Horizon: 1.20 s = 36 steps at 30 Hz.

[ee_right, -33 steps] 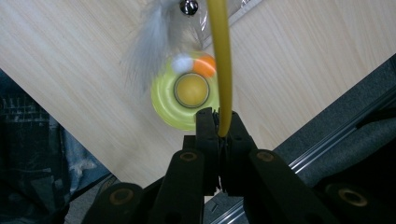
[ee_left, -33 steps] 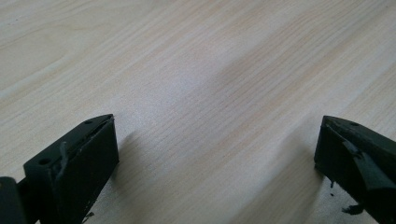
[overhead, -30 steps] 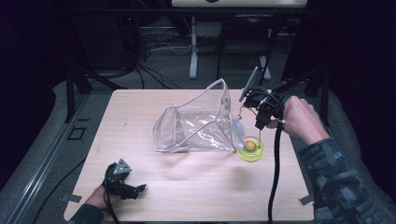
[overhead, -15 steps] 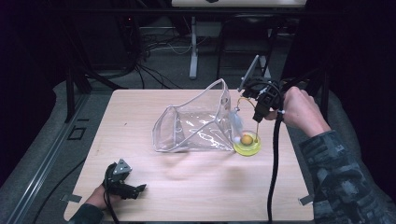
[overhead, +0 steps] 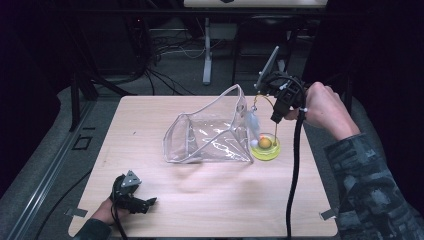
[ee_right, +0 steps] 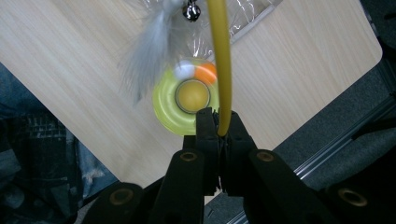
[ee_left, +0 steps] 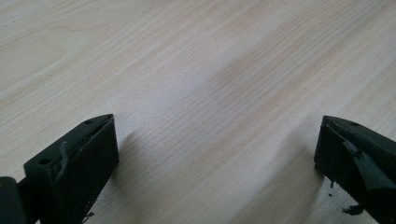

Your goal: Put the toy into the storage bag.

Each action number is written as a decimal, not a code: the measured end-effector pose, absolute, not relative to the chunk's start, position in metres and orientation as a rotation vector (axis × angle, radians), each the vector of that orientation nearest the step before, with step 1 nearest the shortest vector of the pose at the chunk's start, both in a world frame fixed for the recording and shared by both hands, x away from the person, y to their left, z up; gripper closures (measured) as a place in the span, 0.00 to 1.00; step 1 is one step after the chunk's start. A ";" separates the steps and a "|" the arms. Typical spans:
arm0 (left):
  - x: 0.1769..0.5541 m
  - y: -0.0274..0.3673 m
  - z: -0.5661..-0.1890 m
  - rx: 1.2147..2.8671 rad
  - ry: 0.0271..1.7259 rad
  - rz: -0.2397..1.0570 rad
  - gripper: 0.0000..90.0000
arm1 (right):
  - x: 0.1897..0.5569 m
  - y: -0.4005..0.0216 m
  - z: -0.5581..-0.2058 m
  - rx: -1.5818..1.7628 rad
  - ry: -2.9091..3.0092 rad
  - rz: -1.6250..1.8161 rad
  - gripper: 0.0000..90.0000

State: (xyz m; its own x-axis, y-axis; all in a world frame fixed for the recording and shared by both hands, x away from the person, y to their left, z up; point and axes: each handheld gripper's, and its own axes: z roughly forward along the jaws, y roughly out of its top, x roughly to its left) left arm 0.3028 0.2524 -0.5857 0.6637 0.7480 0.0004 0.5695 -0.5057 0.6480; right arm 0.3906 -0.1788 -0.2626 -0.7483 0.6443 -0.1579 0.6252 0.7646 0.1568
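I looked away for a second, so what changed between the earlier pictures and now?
The right tool, shut on the yellow wand, rose a little, lifting the wand's feather off the yellow base beside the clear bag. Bag, base and the left tool, open on the table, stayed put.

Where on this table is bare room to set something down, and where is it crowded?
Free: the near strip between the left claw and the table corner, and the far-left corner beyond the clear bag. Crowded: between bag and yellow toy base.
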 end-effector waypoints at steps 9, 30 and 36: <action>0.304 0.253 -0.585 2.264 0.997 0.360 0.00 | 0.390 -0.172 -0.248 0.970 2.756 0.104 0.98; 0.304 0.252 -0.585 2.266 0.992 0.357 0.00 | 0.388 -0.142 -0.208 0.899 2.721 0.118 0.98; 0.304 0.252 -0.585 2.266 0.990 0.357 0.00 | 0.391 -0.135 -0.204 0.882 2.714 0.112 0.98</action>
